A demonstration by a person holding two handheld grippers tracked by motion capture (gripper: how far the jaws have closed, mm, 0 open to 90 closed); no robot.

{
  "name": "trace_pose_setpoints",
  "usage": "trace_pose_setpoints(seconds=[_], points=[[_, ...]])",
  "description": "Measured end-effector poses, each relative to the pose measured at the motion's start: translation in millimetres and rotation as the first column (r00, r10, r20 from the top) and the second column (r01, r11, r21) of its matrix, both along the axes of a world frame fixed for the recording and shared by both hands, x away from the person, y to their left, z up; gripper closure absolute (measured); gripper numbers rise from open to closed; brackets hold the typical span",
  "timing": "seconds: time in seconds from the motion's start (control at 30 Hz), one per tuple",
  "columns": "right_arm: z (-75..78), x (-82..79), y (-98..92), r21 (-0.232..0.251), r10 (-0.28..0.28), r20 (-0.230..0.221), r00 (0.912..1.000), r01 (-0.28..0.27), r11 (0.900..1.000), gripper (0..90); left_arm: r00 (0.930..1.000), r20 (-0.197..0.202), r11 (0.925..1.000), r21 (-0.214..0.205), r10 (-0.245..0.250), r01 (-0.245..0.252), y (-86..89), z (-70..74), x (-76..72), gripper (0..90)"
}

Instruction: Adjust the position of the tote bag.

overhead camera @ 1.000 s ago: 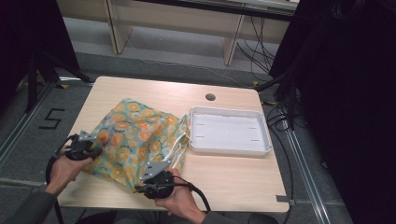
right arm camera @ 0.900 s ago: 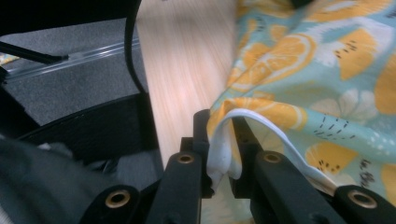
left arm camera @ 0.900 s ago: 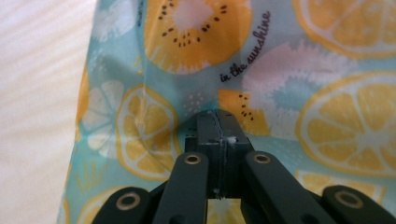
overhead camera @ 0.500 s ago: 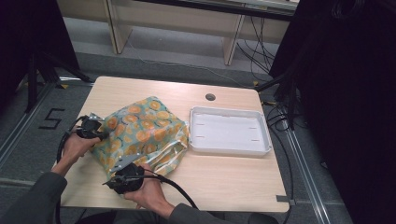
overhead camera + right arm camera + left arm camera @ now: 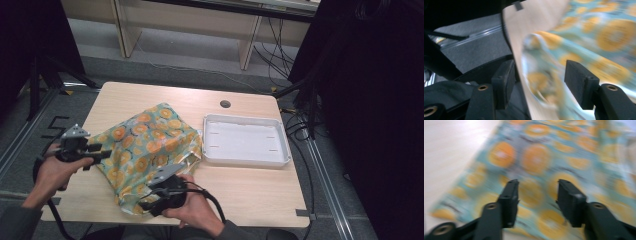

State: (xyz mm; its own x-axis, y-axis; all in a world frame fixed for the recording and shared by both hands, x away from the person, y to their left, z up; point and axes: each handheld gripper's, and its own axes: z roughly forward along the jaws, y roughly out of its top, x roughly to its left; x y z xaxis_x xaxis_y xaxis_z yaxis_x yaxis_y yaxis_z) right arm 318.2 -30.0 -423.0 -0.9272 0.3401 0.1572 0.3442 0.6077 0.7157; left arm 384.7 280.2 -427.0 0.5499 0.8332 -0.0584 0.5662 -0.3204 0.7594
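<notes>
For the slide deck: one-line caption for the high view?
Both grippers, left and right, jaws just opened, flank an orange-print bag beside a white tray.

Bare tabletop (image 5: 150, 97) behind patterned bag (image 5: 150, 150) free; white tray (image 5: 246, 141) blocks bag's right side.

A teal bag (image 5: 150, 150) printed with orange slices in orange and yellow is noted. A white tray (image 5: 246, 141) is recorded on a light wood-grain table (image 5: 150, 97). Black jaws are observed on the left gripper (image 5: 537, 195) and the right gripper (image 5: 539, 82).
</notes>
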Motion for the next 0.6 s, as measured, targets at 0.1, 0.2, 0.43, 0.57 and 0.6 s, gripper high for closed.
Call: trace_pose_setpoints(seconds=[0.1,0.2,0.43,0.57,0.6], points=[[0.0,13.6,-28.3,0.014,-0.084,0.026,0.9962,0.083,0.9964,44.0,0.9958,-0.09,0.9982,-0.058,-0.018,0.013,-22.4,-6.2,-42.5,36.6],[-3.1,30.3,-51.7,0.018,-0.185,0.01,0.9826,0.185,0.9826,44.0,0.988,-0.148,0.992,-0.124,-0.043,0.025,-36.7,-17.1,-60.4,27.9],[-7.0,54.6,-84.2,0.036,-0.327,0.007,0.945,0.327,0.9445,44.2,0.9859,-0.167,0.9989,0.046,0.012,-0.004,-58.4,-42.6,-50.0,26.9],[-8.5,57.2,-87.1,0.044,-0.334,0.002,0.9425,0.334,0.9416,44.6,0.9881,-0.148,0.9931,0.102,-0.043,0.059,-58.5,-61.3,-46.4,68.4],[-9.3,58.7,-87.7,0.041,-0.33,0.004,0.944,0.329,0.9433,45.1,0.9887,-0.14,0.9911,0.114,-0.053,0.069,-57.0,-61.6,-46.2,79.5]])
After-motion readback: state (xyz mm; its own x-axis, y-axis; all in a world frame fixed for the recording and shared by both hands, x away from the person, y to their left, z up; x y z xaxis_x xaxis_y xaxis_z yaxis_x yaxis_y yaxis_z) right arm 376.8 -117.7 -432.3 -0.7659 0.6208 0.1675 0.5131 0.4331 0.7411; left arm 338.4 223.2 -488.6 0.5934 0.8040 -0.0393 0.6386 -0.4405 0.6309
